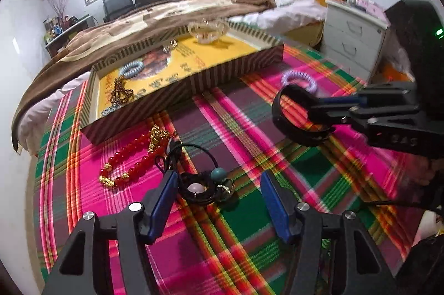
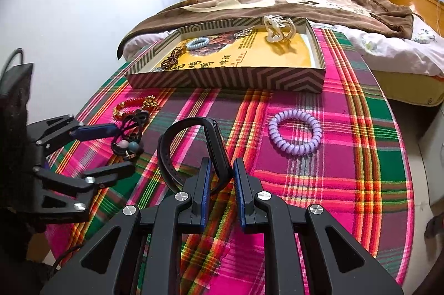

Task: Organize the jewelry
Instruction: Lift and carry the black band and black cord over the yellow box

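Note:
My right gripper (image 2: 220,170) is shut on a black wristband (image 2: 180,147) and holds it above the plaid cloth; it also shows in the left wrist view (image 1: 298,114). My left gripper (image 1: 217,184) is open around a tangle of black hair ties with beads (image 1: 201,188), also in the right wrist view (image 2: 129,139). A red and gold bead bracelet (image 1: 130,161) lies to their left. A purple coil hair tie (image 2: 295,136) lies on the cloth. The striped tray (image 2: 227,78) holds a blue coil tie (image 2: 197,42), a brown bead string (image 2: 172,59) and a cream hair claw (image 2: 279,28).
The round table carries a pink and green plaid cloth (image 2: 347,184). A bed with a brown blanket (image 2: 305,3) stands right behind the tray. A white drawer unit (image 1: 352,36) stands at the right in the left wrist view.

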{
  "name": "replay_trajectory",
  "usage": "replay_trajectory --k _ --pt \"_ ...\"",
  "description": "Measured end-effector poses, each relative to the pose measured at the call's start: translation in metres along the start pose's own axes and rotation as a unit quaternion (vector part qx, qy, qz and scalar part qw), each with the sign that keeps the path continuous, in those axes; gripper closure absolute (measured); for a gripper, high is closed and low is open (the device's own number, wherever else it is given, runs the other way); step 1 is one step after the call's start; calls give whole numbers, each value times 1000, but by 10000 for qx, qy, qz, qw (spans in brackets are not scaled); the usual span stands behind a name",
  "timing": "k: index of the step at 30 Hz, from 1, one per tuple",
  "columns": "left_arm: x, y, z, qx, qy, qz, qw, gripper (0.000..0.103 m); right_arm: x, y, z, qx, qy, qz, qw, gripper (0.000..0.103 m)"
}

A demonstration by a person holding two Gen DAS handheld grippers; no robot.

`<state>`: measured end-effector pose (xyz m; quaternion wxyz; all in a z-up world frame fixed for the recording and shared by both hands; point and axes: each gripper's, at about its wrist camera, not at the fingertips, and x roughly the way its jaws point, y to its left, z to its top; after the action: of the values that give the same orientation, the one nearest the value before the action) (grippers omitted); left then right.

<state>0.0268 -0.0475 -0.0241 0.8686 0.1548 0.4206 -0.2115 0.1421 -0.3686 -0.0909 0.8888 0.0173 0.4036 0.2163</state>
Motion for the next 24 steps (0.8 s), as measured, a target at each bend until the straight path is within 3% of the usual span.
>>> replay_trajectory --k 3,5,8,9,13,18,21,24 --pt "7 -2 -2 65 149 226 9996 51 0 2 0 -6 -1 30 10000 87" --pt "6 0 -1 25 155 259 9995 71 1 2 0 -12 1 33 10000 87" --pt "4 4 0 -86 112 301 9994 77 1 2 1 -3 0 35 10000 87" --pt "1 6 0 -135 58 259 9996 85 1 2 0 -3 -2 35 10000 87" --pt "-15 18 1 -509 -219 -110 9984 86 1 3 0 13 -5 34 10000 87" --pt "-29 46 -1 -1233 -528 -659 9888 86 1 3 1 7 -4 24 10000 87" --pt "-36 68 -4 -1822 -800 -1175 9729 86 0 4 1 6 -18 19 10000 87" --pt "-45 82 -3 -2121 -1039 -1406 9615 86 0 4 2 14 -22 9 10000 87"
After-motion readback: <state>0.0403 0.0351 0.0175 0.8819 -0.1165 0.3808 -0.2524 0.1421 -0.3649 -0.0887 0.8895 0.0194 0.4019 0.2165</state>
